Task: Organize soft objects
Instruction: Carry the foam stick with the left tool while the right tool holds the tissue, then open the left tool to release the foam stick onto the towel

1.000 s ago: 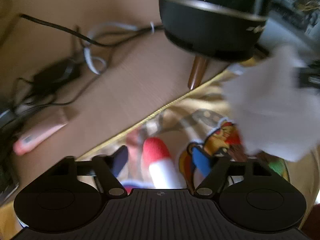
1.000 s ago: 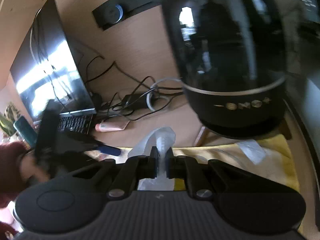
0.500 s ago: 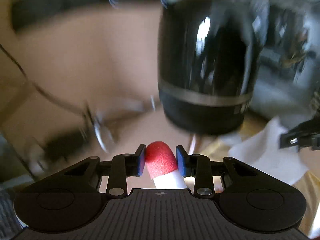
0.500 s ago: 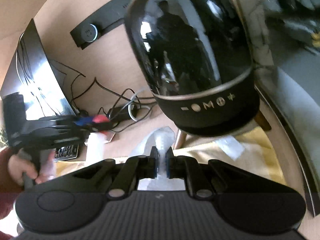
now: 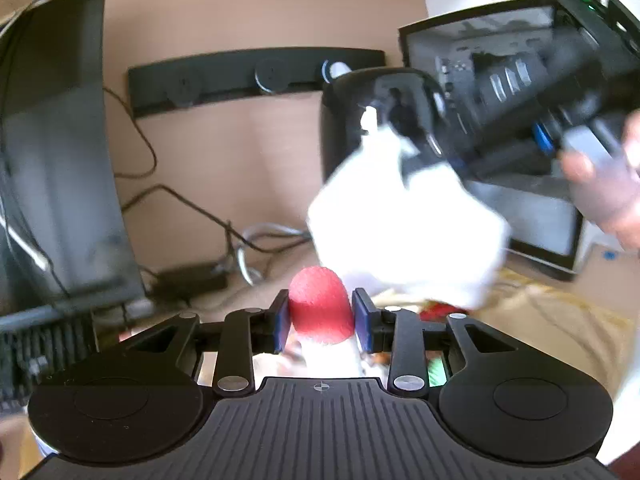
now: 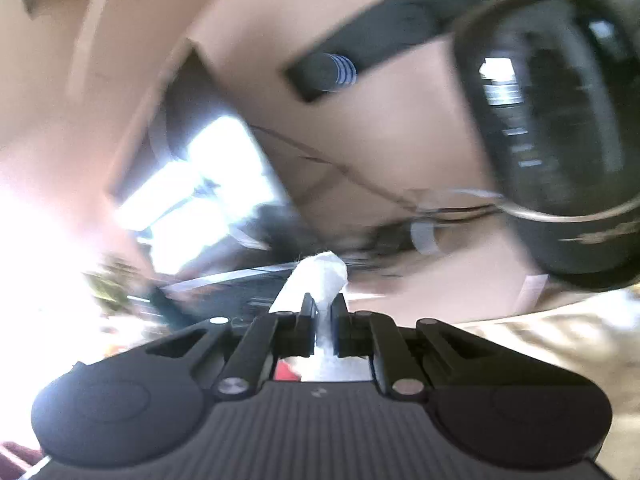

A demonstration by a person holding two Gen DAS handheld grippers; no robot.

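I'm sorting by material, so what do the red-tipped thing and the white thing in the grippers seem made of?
Red-tipped item: likely knitted or fleecy fabric, matte, fuzzy surface. White item: probably thin cloth or tissue, hanging crumpled; in the right wrist view its pinched end shows loose fibres.

left gripper (image 5: 322, 322): matte black, ribbed body, blue pads, silver screws | right gripper (image 6: 323, 325): same black build, two round discs, small centre mark
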